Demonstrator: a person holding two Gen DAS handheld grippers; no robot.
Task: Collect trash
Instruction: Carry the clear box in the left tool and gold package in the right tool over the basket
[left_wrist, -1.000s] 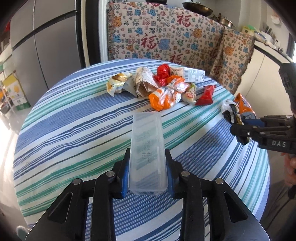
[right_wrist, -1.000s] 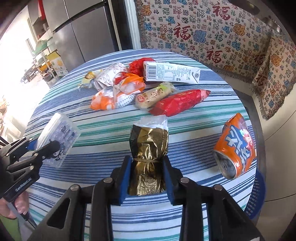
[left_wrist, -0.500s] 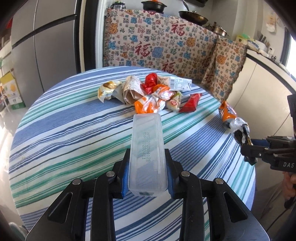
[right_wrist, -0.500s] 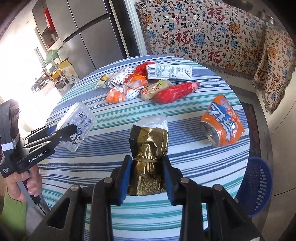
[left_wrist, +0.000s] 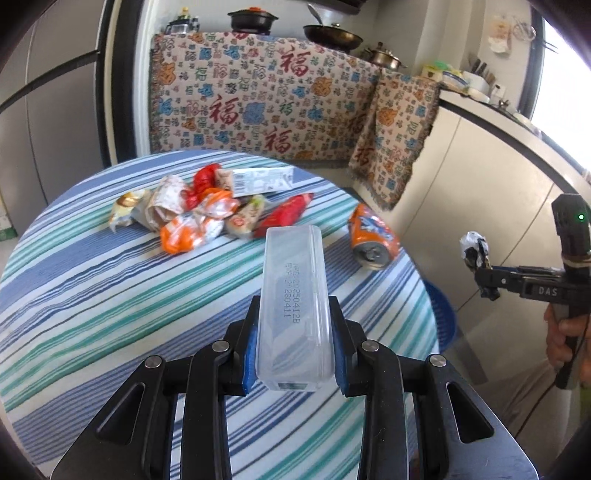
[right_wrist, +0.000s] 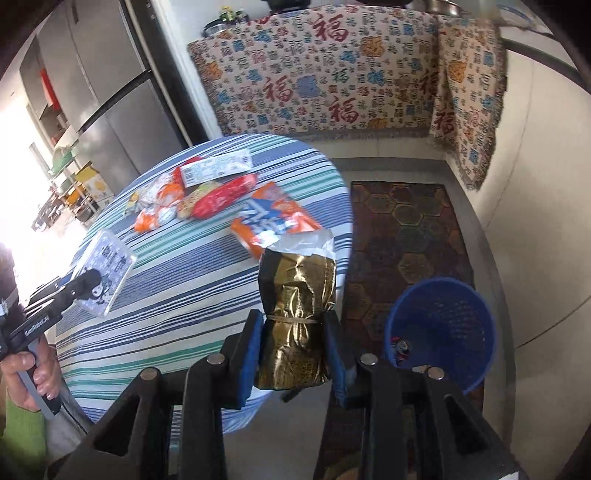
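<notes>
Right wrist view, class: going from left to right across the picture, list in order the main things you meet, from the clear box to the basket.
Clear box → orange can → gold packet → blue basket.

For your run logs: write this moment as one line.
left gripper: shut on clear box | right gripper: shut on gold packet | blue bin: floor

1. We see a clear plastic box (left_wrist: 293, 306) held above the table (left_wrist: 92, 295).
2. A gold foil packet (right_wrist: 295, 325) is held past its edge.
3. Wrappers (left_wrist: 192, 221) and a crushed orange can (left_wrist: 373, 236) lie on the table.
</notes>
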